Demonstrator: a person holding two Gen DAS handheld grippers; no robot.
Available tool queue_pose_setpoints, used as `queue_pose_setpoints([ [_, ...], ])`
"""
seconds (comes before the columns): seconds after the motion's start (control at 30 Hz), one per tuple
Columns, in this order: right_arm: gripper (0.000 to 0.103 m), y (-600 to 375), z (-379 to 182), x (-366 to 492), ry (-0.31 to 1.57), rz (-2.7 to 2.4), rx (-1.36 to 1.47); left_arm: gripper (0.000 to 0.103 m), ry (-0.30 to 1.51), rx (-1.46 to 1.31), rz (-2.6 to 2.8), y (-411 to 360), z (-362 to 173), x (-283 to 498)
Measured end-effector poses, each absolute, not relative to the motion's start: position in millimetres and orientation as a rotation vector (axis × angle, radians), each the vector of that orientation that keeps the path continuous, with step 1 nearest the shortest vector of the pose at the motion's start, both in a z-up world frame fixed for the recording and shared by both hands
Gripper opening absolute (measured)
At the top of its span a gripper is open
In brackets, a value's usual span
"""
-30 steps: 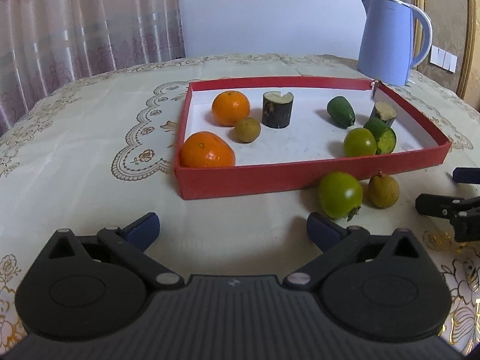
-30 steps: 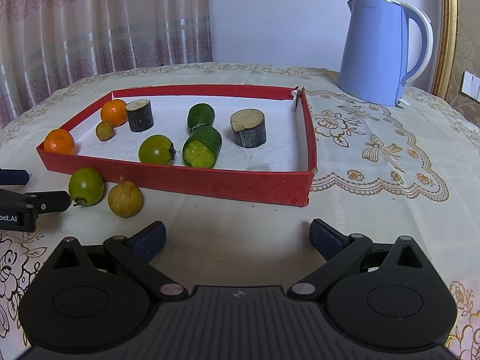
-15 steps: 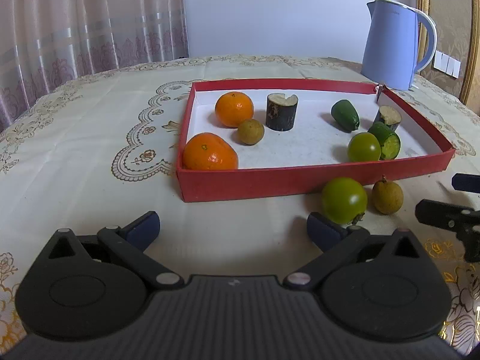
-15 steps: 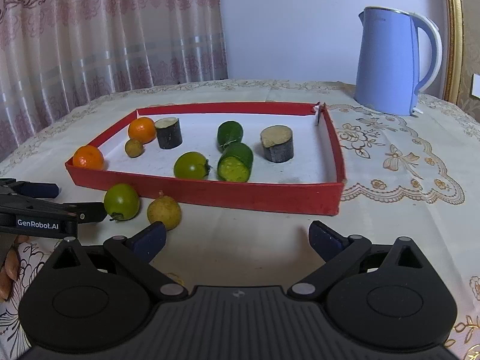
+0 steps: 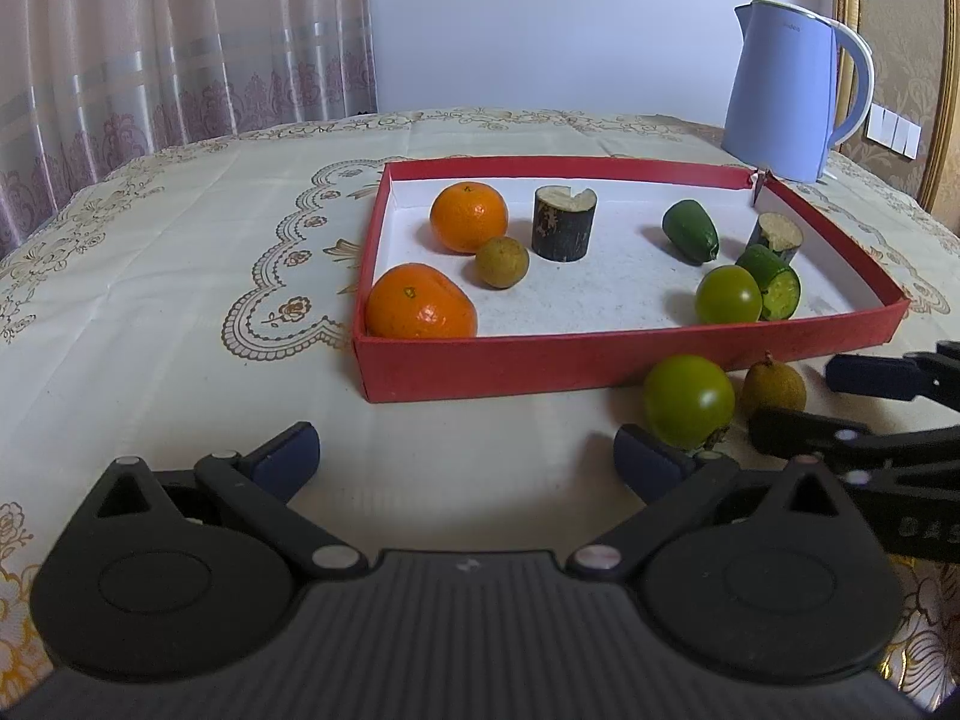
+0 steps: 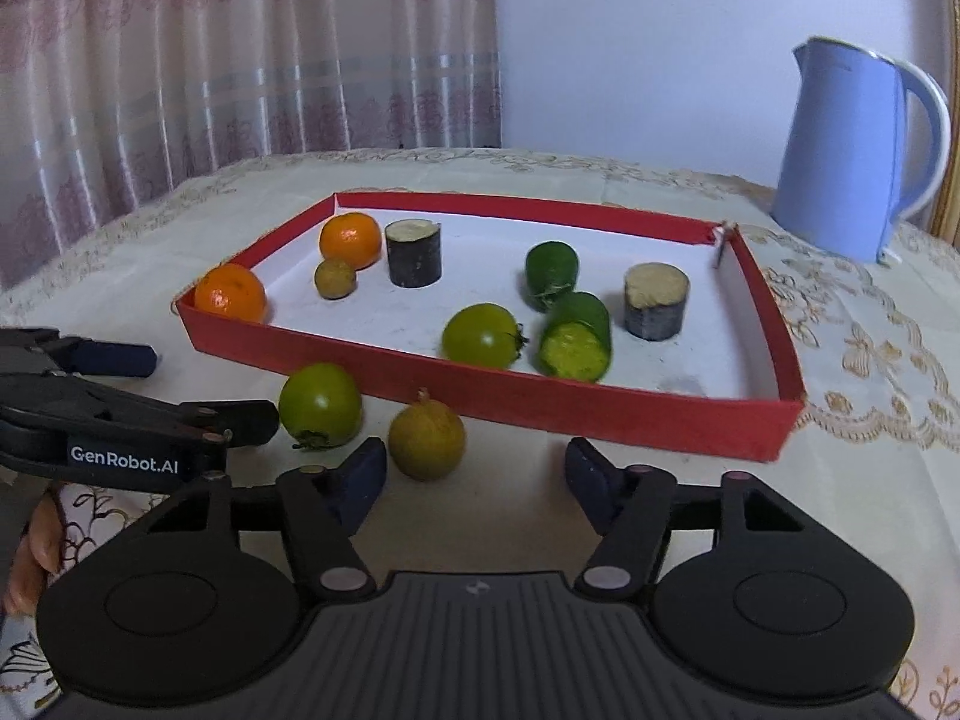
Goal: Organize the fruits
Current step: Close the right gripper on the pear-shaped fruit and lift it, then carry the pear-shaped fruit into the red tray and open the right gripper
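Observation:
A red tray (image 5: pixel 540 357) (image 6: pixel 540 405) holds two oranges (image 5: pixel 420 303), a small brown fruit (image 5: pixel 502 262), two dark cane pieces (image 5: pixel 564 223), green cucumber pieces (image 5: pixel 690 231) and a green tomato (image 5: pixel 728 295). On the cloth in front of it lie a green tomato (image 5: pixel 688 400) (image 6: pixel 320 405) and a brown fruit (image 5: pixel 773 389) (image 6: pixel 426 436). My left gripper (image 5: pixel 468 459) is open, its right fingertip beside the outer tomato. My right gripper (image 6: pixel 477 474) is open, its left fingertip just left of the brown fruit. Both are empty.
A blue kettle (image 5: pixel 795 90) (image 6: pixel 864 150) stands behind the tray at the right. The table has an embroidered cream cloth (image 5: pixel 180 312). Curtains (image 6: pixel 180 60) hang behind. Each gripper shows in the other's view, the left one (image 6: pixel 210 387) and the right one (image 5: pixel 798 399).
Both grippers have moved closer to the two fruits in front of the tray. The right gripper has swung left towards the brown fruit. No fruit has moved.

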State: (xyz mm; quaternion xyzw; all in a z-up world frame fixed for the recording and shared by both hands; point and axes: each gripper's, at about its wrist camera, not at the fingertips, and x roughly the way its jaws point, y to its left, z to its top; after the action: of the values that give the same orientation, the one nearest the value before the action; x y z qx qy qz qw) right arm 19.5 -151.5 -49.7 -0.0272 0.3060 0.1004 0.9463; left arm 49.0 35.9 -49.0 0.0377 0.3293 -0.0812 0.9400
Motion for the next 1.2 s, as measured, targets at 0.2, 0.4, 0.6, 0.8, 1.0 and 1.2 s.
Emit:
queue_pose_setpoints([
  [0.2,0.043,-141,-49,25,0.62,0.222,-0.089,0.103,0.672,0.075,-0.166,35,-50,49],
  [0.4,0.033,-140,-50,26,0.616,0.243,-0.082,0.103,0.673,0.075,-0.166,36,-50,49],
  [0.6,0.027,-141,-49,24,0.614,0.238,-0.075,0.103,0.673,0.074,-0.166,36,-50,49],
  [0.8,0.027,-151,-49,17,0.611,0.209,-0.049,0.103,0.673,0.074,-0.166,36,-50,49],
  [1.0,0.027,-169,-48,9,0.61,0.157,-0.041,0.103,0.673,0.074,-0.166,36,-50,49],
  [1.2,0.027,-186,-49,1,0.609,0.117,-0.014,0.103,0.673,0.074,-0.166,36,-50,49],
])
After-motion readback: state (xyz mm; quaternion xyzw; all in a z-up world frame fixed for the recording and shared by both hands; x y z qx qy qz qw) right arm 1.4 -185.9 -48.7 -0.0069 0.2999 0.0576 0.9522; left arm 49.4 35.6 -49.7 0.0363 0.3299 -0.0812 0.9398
